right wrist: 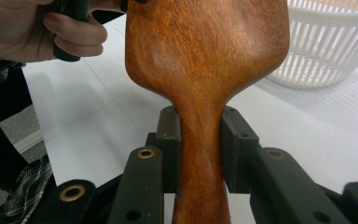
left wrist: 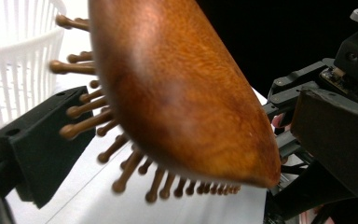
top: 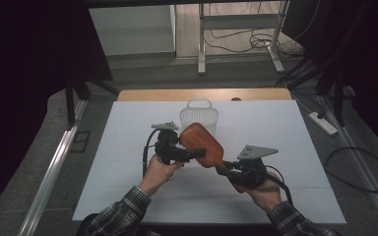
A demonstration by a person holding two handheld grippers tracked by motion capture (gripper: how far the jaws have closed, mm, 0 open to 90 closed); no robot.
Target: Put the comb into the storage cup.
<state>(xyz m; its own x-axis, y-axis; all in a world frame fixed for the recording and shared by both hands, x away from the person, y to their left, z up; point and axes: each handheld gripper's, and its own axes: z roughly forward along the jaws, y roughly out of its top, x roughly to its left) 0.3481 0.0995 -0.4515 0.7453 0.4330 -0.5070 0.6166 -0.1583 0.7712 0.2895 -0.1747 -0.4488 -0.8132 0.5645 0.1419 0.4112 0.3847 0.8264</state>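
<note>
A wooden hairbrush [top: 204,145] hangs above the white table [top: 275,128], just in front of a white slatted basket [top: 199,115]. My right gripper [top: 226,167] is shut on its handle; in the right gripper view the two pads [right wrist: 237,144] clamp the narrow neck of the hairbrush [right wrist: 205,56]. My left gripper [top: 199,153] is open and straddles the brush head. In the left gripper view the hairbrush [left wrist: 182,93] has its bristles against the left pad [left wrist: 42,144], and a small gap separates its smooth back from the other jaw.
The basket [left wrist: 14,70] stands upright near the table's far middle, also seen as the basket [right wrist: 326,51]. A person's hand [right wrist: 65,32] grips the left tool. A power strip [top: 323,123] and cables lie on the floor at right.
</note>
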